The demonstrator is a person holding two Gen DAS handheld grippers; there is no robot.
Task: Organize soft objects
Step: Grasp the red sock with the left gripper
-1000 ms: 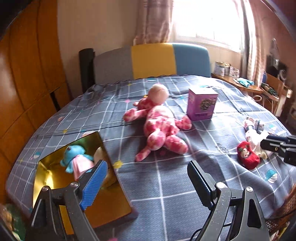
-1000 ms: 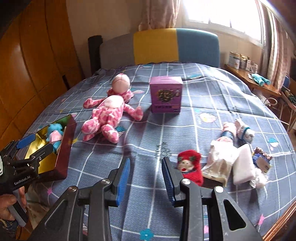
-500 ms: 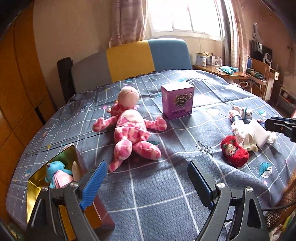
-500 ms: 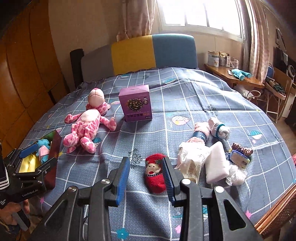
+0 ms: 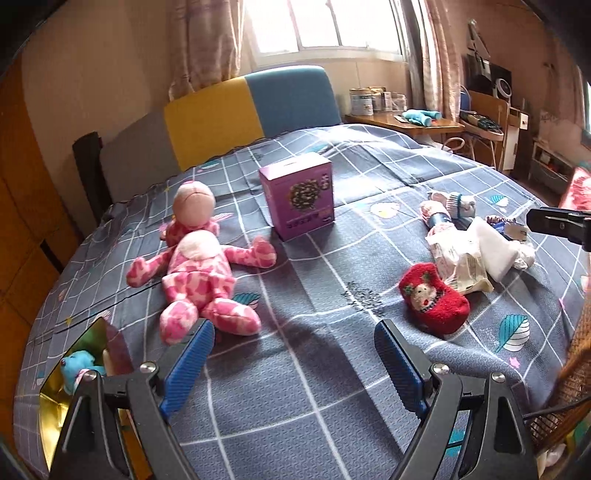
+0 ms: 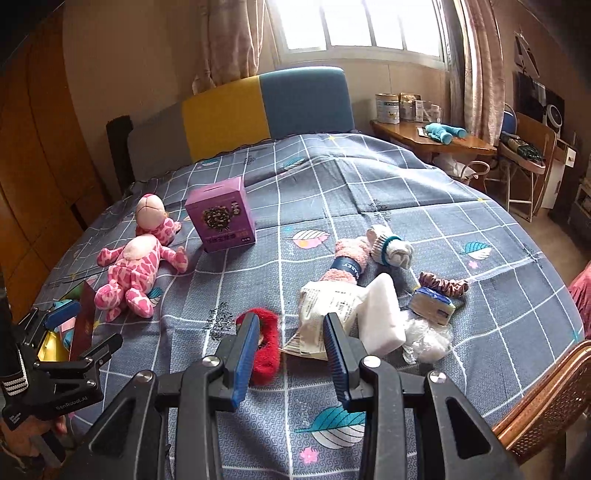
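Bed [image 6: 406,192], purple box [image 6: 221,218], pink plush [image 6: 136,266]

Pink-spotted plush [image 5: 195,273], purple box [image 5: 299,201], red sock [image 5: 434,301], possibly gold-lined tray [image 5: 55,413].

A home bedroom: bed [image 6: 369,192] with padded headboard [image 6: 258,107], curtained window [image 6: 362,26], wooden wardrobe [image 6: 33,155], cluttered side desk [image 6: 436,142].

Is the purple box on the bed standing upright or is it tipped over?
Upright. The purple box stands on its base on the bedsheet, its slotted top facing up and its printed front vertical in both views.
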